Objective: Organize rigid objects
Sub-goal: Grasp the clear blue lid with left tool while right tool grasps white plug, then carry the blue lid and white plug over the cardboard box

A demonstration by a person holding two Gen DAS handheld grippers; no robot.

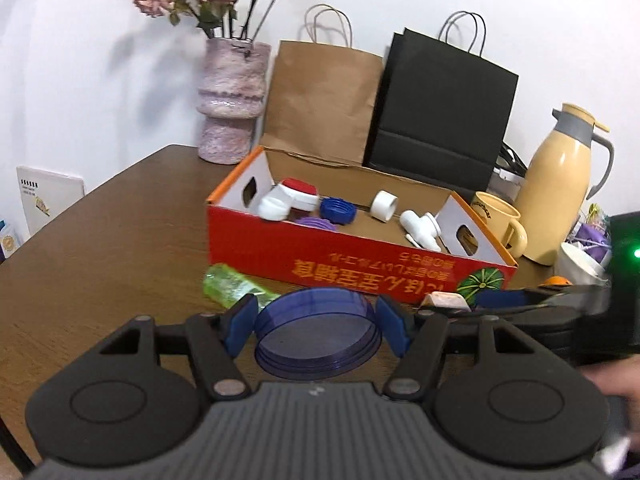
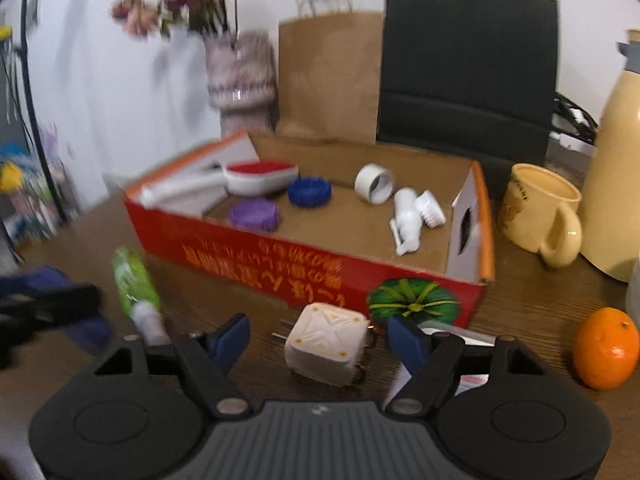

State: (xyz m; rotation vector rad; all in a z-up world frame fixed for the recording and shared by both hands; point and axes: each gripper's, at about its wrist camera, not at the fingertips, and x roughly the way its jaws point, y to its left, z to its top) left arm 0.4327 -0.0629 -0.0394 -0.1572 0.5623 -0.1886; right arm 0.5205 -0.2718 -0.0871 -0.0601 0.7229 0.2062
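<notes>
In the left wrist view we see the left tool point(image 1: 316, 322) closed on a round blue lid point(image 1: 318, 330), with both blue pads touching its rim, one on each side. The lid is tilted toward the camera, just in front of the red cardboard box point(image 1: 352, 260), which stands on the brown surface point(image 1: 100, 248). In the right wrist view the right tool point(image 2: 320, 338) has its jaws spread around a small cream cube charger point(image 2: 326, 344) that lies on the surface; the pads stand apart from its sides and do not press it. The view is a little blurred, but a gap shows on each side. Inside the box we see a purple cap point(image 2: 254, 214), a dark blue cap point(image 2: 310, 191), a white ring point(image 2: 375, 183), a white pump head point(image 2: 408, 220) and a white piece with a red top point(image 2: 260, 176). A green tube point(image 2: 134, 280) lies on the surface in front of the box, to the left of the charger. An orange point(image 2: 606, 348) rests at the right, well apart from the charger. Behind the box stand a brown paper bag point(image 1: 324, 100), a black paper bag point(image 1: 444, 108) and a pink vase point(image 1: 232, 100), and to the right of the box a yellow mug point(image 2: 540, 212) and a cream thermos jug point(image 1: 560, 184).
</notes>
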